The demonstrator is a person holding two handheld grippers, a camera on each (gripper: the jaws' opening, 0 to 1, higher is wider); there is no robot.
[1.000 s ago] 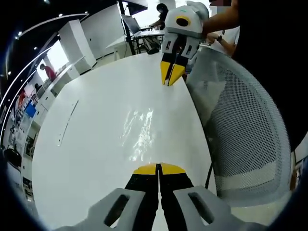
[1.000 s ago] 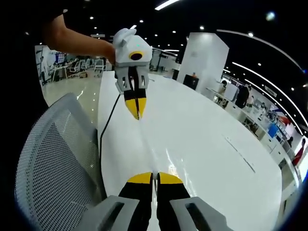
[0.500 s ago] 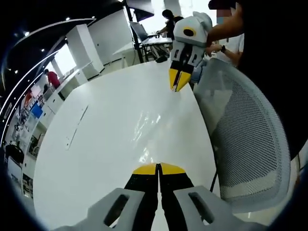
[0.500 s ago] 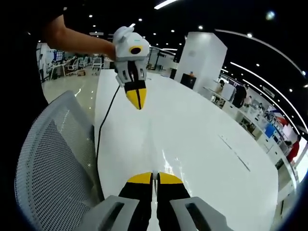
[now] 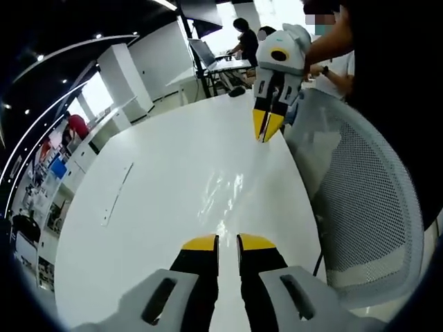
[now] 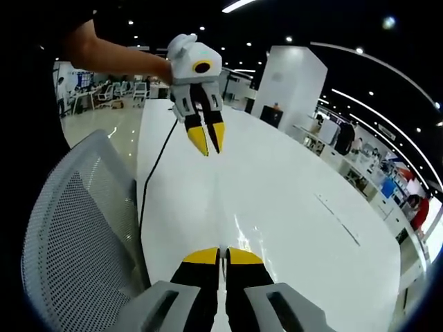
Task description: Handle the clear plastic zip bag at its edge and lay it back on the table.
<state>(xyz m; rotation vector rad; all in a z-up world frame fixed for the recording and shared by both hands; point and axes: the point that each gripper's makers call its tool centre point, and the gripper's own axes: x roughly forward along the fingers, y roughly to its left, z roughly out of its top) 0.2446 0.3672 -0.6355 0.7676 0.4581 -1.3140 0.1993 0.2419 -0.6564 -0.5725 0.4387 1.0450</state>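
Clear zip bag point(image 5: 221, 197) lies on white table point(image 5: 152, 207); left gripper point(image 5: 228, 242) slightly parted, empty; right gripper point(image 6: 220, 255) closed.

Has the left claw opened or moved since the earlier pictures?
Yes. The left claw, shut before, now stands open above the white table, a little further right against the black cable.

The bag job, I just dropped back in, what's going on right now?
A person holds a gripper in each hand over the white table, beside a mesh chair. The clear plastic zip bag lies flat on the table between them, showing as a faint glossy patch. The left gripper has its jaws parted above the bag's near edge; the right gripper has its jaws together at the opposite end. Whether it pinches the bag is unclear.
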